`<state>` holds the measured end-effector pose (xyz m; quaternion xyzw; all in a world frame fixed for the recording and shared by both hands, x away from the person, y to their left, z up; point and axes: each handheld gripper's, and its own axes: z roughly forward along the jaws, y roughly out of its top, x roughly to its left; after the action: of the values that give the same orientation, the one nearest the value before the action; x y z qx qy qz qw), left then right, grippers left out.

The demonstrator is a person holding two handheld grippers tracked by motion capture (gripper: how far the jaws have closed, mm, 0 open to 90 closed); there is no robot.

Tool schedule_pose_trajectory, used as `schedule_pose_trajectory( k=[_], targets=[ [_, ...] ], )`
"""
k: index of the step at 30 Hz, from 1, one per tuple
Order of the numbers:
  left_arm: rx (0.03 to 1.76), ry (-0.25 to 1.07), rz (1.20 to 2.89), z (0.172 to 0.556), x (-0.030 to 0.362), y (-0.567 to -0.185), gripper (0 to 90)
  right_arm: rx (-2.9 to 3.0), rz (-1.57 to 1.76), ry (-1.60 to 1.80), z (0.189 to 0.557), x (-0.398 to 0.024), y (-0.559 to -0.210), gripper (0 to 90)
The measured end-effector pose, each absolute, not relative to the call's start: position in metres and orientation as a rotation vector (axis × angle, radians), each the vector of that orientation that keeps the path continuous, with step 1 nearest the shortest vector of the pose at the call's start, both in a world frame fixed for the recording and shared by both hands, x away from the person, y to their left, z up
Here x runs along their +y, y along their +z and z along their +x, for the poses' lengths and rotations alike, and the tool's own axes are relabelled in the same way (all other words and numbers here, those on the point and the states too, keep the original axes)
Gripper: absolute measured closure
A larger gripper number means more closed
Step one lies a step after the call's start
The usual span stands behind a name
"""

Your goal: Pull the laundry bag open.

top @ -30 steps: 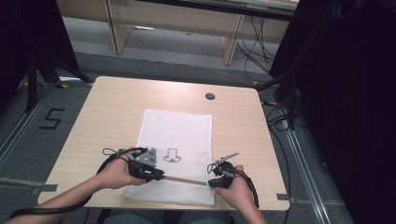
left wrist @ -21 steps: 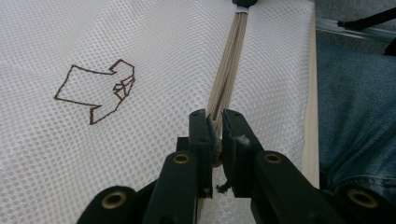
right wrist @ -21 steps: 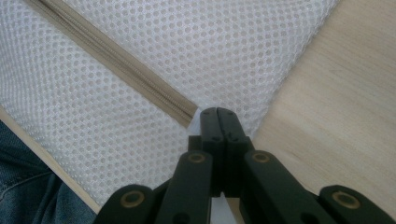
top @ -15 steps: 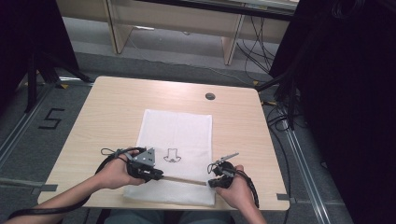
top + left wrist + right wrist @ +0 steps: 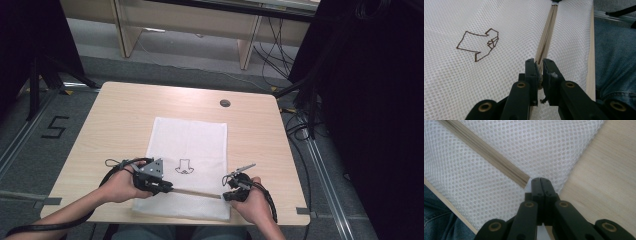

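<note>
So I've got one white mesh laundry bag point(image 5: 190, 155) lying flat on the light wooden table point(image 5: 120, 120), nearer my edge of it, with a single brown outline drawing point(image 5: 184, 167) printed on it. One beige zipper point(image 5: 195, 192) runs across the bag's near end, between my two grippers.

My left gripper point(image 5: 539, 68) is clamped on something small at the zipper's end, probably the slider or pull, though I can't quite tell which; the black jaws stand nearly together with the zipper tape running away between them. My right gripper point(image 5: 540, 181) has its jaws pressed fully together right at the other end of the zipper, at the bag's corner, pinching the mesh there as far as I can see.

From above, both hands sit low at the near edge, the left gripper point(image 5: 159, 183) and the right one point(image 5: 231, 189) well apart. One dark round hole point(image 5: 225, 103) sits in the table's far side.
</note>
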<state>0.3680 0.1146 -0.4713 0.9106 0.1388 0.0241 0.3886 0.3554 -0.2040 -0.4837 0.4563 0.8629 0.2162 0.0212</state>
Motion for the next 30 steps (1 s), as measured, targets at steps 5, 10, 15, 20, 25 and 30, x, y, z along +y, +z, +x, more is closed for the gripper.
schedule_pose_trajectory(
  k=[5,10,15,20,25,30],
  targets=[
    [0.353,0.064,2.316,0.3677,0.1159,-0.4717,82.5,2.673,1.417,0.669,0.3552,-0.2037,-0.4836,90.0],
    [0.350,0.072,2.325,0.3678,0.1166,-0.4736,82.5,2.680,1.400,0.678,0.3558,-0.2046,-0.4842,90.0],
    [0.356,0.066,2.319,0.3678,0.1183,-0.4742,82.5,2.679,1.401,0.679,0.3557,-0.2046,-0.4840,90.0],
    [0.363,0.061,2.315,0.3679,0.1207,-0.4744,82.5,2.676,1.417,0.676,0.3549,-0.2038,-0.4837,90.0],
    [0.363,0.061,2.319,0.3678,0.1226,-0.4752,82.5,2.678,1.416,0.677,0.3550,-0.2040,-0.4837,90.0],
    [0.360,0.064,2.321,0.3678,0.1233,-0.4757,82.5,2.676,1.418,0.682,0.3551,-0.2042,-0.4839,90.0]
  ],
)
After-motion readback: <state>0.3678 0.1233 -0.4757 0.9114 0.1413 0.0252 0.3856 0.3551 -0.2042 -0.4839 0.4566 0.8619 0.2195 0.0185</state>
